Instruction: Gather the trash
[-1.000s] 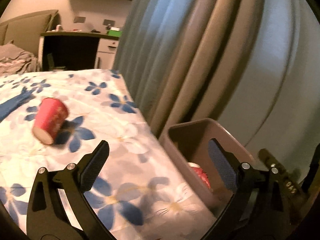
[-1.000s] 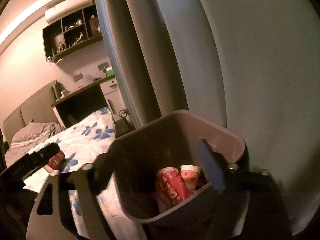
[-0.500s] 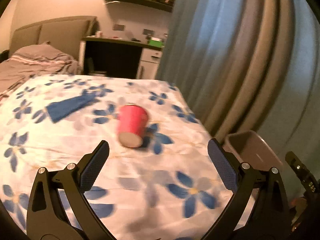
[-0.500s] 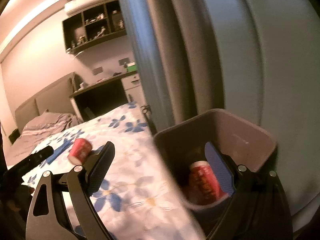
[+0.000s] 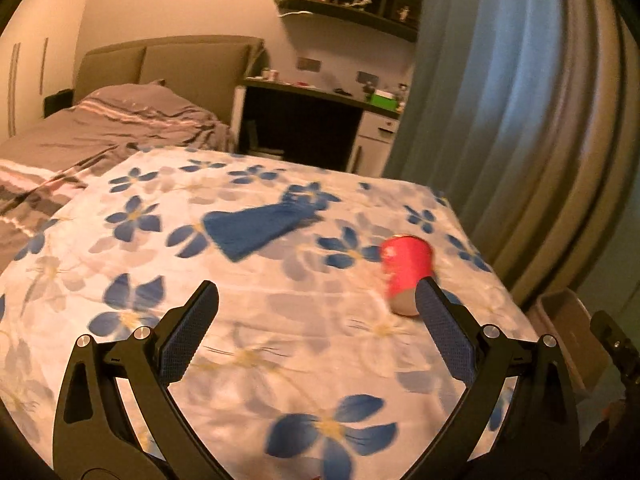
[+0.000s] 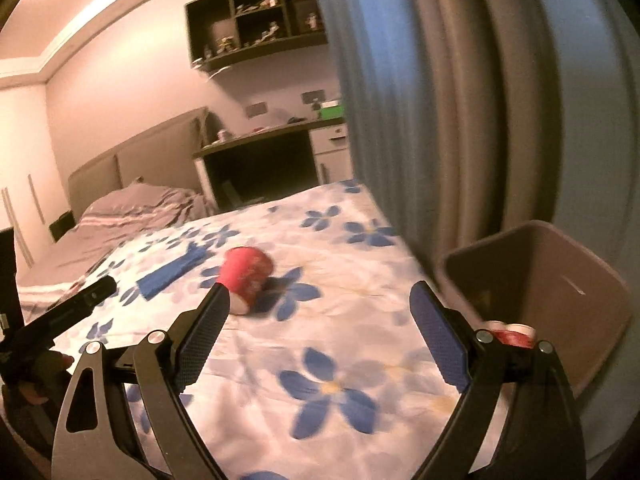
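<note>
While both my grippers, left [image 5: 316, 308] and right [image 6: 320, 304], hang with jaws apart and empty, the red cup [image 6: 248, 276] lies on its side on the bed [image 6: 360, 360], left of the bin [image 6: 560, 280]. A clumsy pinch could roll it away.

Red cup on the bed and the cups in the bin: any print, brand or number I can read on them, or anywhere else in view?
None readable.
Red cup: faint pale marks, blurred by motion.
Cups in the bin: only the rims show.
Green box on the desk: too small to read.
</note>
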`<state>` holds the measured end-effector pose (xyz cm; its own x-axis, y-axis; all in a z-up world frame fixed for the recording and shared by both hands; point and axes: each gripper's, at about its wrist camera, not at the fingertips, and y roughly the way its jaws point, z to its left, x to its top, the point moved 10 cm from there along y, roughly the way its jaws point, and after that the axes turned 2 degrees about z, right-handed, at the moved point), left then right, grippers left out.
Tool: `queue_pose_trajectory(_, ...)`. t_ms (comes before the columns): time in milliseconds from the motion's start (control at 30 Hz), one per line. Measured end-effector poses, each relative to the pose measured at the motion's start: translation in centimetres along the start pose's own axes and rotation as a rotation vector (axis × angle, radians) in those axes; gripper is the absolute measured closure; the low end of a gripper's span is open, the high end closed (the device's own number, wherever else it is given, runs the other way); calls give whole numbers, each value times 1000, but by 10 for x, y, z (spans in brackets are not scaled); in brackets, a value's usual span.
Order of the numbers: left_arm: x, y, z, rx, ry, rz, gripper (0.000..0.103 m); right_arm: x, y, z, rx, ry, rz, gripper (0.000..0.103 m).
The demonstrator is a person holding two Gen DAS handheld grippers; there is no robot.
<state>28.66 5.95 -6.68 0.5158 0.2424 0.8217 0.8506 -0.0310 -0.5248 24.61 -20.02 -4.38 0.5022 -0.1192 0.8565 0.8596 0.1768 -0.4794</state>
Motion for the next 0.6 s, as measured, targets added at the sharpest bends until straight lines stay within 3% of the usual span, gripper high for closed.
queue_pose_trajectory(367, 18, 16, 69, 70, -54, -19, 6, -5, 82, 71, 47, -64, 108, 15)
queue_pose_trajectory(600, 30, 36, 89, 72, -59, -19, 6, -12, 139, 80, 19, -50, 198, 15)
